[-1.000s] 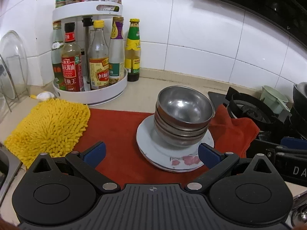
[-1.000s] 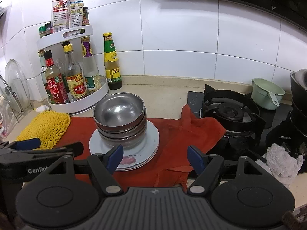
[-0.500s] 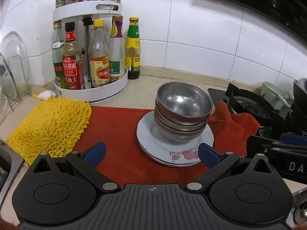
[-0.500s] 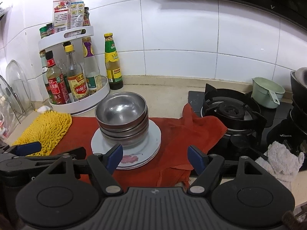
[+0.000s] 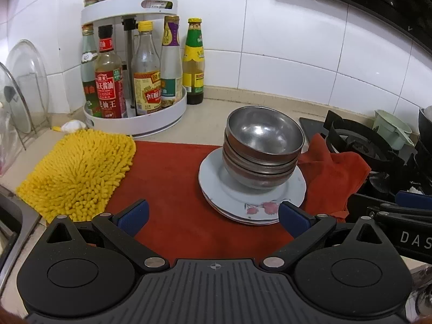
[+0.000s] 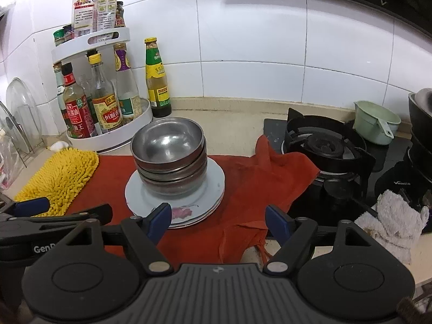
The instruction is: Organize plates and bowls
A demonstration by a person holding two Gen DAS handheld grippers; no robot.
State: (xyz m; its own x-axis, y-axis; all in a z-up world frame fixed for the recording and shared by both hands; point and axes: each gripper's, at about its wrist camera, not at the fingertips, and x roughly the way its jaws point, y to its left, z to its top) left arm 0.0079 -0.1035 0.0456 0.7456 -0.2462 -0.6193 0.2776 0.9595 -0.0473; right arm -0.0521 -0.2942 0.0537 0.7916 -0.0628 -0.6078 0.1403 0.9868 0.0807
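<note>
Bowls (image 5: 263, 148): nested on plates (image 5: 243, 199), twelve o'clock of both tools; heaviest lowest.
Left gripper (image 5: 213, 213): jaws apart, empty.
Right gripper (image 6: 218, 220): jaws spread, nothing held.

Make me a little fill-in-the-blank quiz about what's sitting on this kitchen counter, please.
1. The nested steel bowls stand on a stack of white flowered ____.
2. The stack of white flowered plates rests on a ____ cloth.
3. Left of the red cloth lies a fluffy ____ mat.
4. Both the left gripper and the right gripper hold ____.

Missing words: plates; red; yellow; nothing
</note>
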